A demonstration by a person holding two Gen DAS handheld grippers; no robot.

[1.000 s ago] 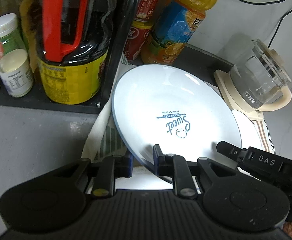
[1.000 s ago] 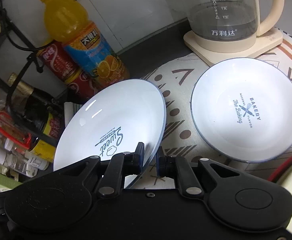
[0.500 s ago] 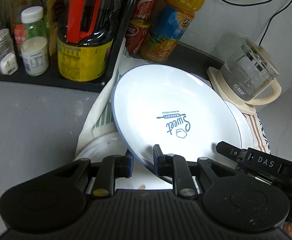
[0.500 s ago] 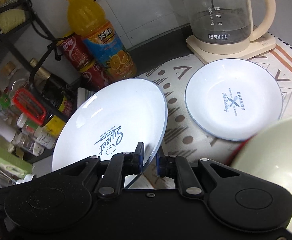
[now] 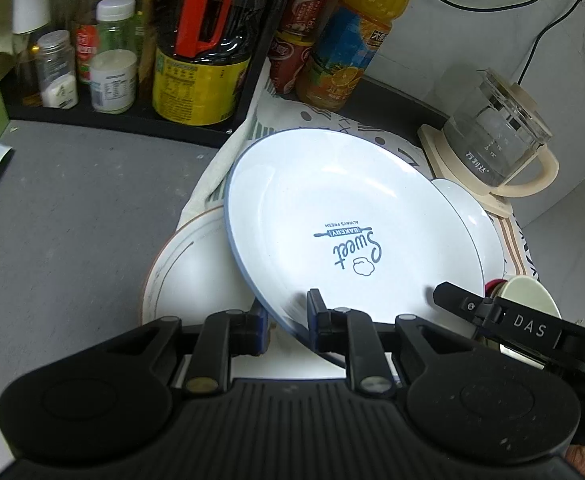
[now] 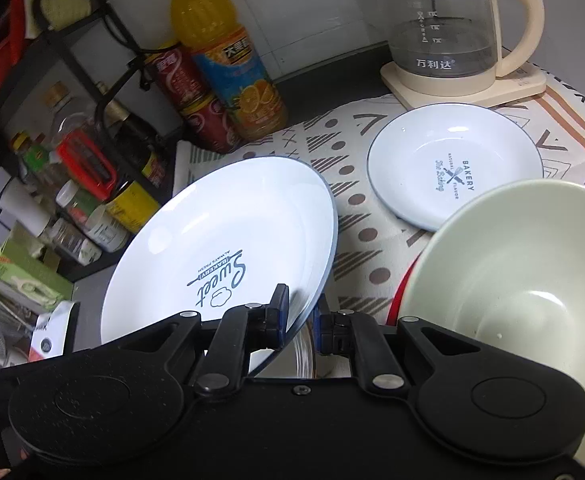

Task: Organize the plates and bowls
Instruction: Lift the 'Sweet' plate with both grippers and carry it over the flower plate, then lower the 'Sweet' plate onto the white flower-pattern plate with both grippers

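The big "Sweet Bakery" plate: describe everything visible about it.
The Sweet Bakery plate is round, glossy white, ceramic-looking, with a thin blue rim and blue "Sweet Bakery, Always Fresh" print with a rolling pin and small cloud. It is tilted, raised off the patterned cloth. The left gripper and right gripper each pinch its near rim. It looks clean and empty.

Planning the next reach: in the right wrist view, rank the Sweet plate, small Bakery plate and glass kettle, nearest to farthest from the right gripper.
1. Sweet plate, clamped in the right gripper.
2. Small Bakery plate, ahead, right.
3. Glass kettle, at the back, right.
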